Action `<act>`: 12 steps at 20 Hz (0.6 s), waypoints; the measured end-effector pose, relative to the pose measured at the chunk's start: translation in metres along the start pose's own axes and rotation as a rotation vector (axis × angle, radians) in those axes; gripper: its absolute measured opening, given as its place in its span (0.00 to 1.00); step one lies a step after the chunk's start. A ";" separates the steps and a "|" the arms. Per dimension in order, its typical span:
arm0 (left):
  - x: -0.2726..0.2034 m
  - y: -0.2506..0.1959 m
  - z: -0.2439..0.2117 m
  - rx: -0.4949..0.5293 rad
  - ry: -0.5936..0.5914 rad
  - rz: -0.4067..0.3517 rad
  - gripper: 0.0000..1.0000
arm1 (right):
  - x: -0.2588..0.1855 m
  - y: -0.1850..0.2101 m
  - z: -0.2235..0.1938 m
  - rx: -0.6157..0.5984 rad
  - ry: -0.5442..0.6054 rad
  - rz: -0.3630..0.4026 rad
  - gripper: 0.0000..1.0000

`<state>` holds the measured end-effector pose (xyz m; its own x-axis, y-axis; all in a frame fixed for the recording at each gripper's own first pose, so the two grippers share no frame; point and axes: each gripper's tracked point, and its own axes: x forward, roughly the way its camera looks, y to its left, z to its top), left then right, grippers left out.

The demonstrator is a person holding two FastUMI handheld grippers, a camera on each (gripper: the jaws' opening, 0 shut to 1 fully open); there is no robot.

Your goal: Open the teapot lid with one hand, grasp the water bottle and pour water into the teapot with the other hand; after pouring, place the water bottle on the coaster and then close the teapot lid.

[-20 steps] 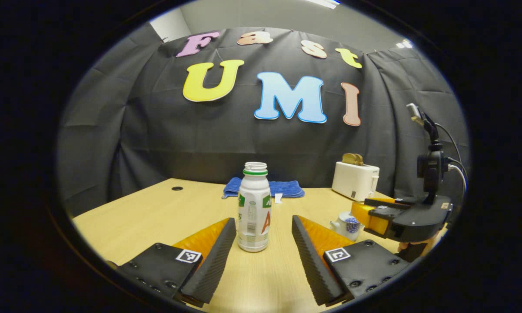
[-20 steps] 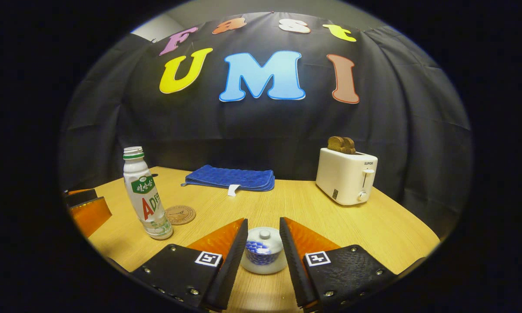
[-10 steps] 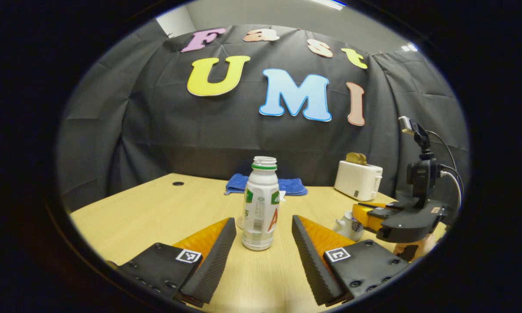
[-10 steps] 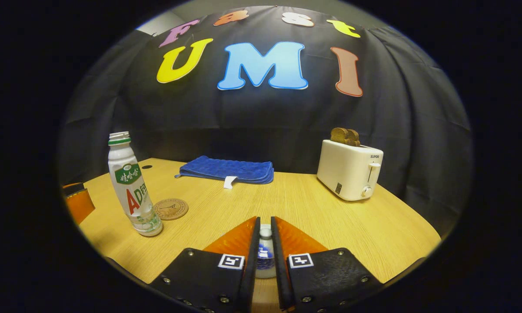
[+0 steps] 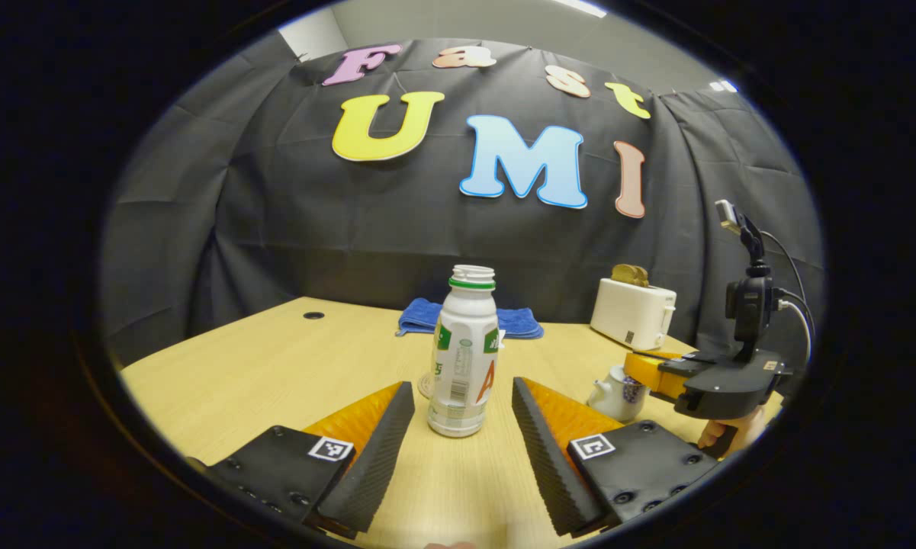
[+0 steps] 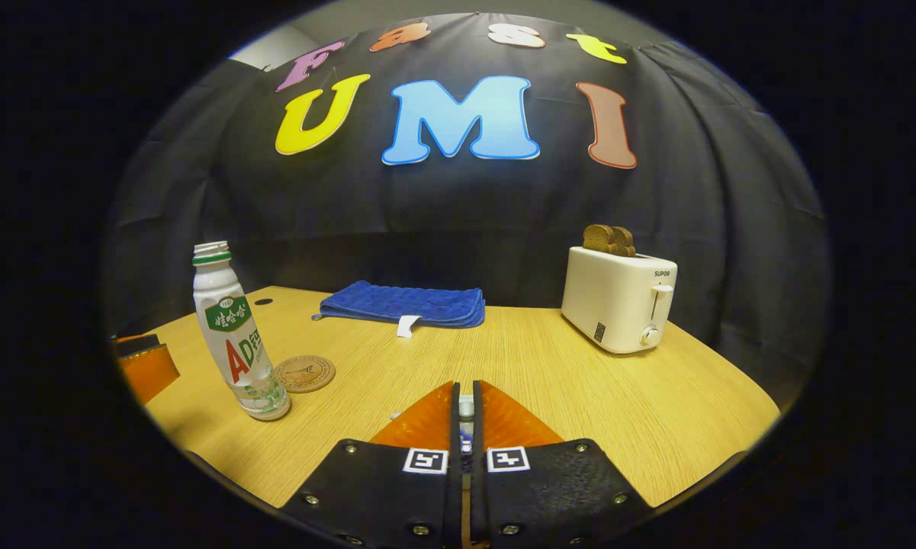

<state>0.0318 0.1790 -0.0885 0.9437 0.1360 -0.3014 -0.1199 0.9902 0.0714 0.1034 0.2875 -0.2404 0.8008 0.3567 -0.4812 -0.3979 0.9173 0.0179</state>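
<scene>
Left gripper view: the left tool (image 5: 463, 412) stands with its fingers wide apart on either side of the water bottle (image 5: 464, 351), touching neither side; the capless bottle stands upright on the bench (image 5: 274, 366). To the right, the right tool (image 5: 641, 371) sits over the teapot (image 5: 616, 390). Right gripper view: the right tool (image 6: 466, 408) has its fingers drawn nearly together on the lid knob (image 6: 466, 407) of the teapot, which shows as a sliver between them. The bottle stands at far left, just beside the coaster (image 6: 304, 373). A blue towel (image 6: 404, 303) and a toaster (image 6: 618, 299) lie farther back.
</scene>
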 end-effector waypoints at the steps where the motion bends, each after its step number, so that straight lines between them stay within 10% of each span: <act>1: 0.002 -0.002 0.000 -0.001 -0.001 -0.013 0.92 | -0.002 0.000 0.002 0.012 -0.015 0.008 0.05; 12: 0.061 0.002 -0.009 0.059 0.050 -0.047 0.92 | -0.032 -0.031 0.054 -0.038 -0.278 -0.073 0.04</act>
<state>0.0859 0.1893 -0.1154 0.9310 0.0922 -0.3531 -0.0561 0.9922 0.1112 0.1140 0.2576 -0.1784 0.9177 0.3298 -0.2215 -0.3472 0.9368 -0.0435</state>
